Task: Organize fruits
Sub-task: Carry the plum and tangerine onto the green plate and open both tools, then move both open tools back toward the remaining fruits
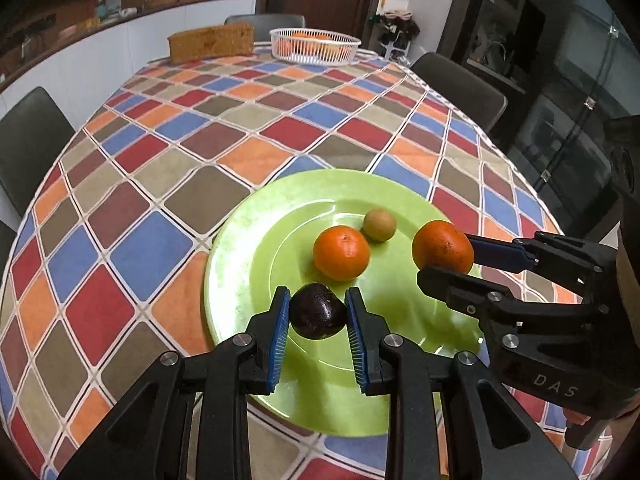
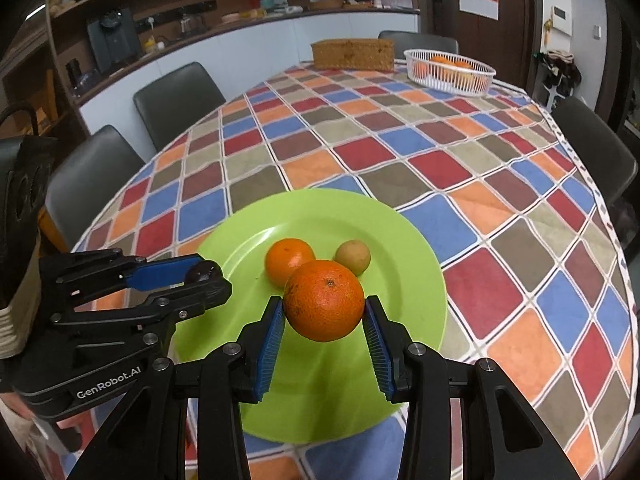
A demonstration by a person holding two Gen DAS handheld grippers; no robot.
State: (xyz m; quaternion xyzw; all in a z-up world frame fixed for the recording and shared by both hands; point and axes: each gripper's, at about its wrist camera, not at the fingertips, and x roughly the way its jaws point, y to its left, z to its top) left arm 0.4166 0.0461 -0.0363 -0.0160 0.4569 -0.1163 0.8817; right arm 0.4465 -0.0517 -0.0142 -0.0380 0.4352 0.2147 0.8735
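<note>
Right wrist: "GenRobot.AI" on left tool (image 2: 208,276)

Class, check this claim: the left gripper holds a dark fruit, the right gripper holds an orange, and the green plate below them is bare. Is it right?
Not quite. The green plate is not bare: an orange and a small greenish fruit lie on it, as the right wrist view shows. The rest stands.
</note>
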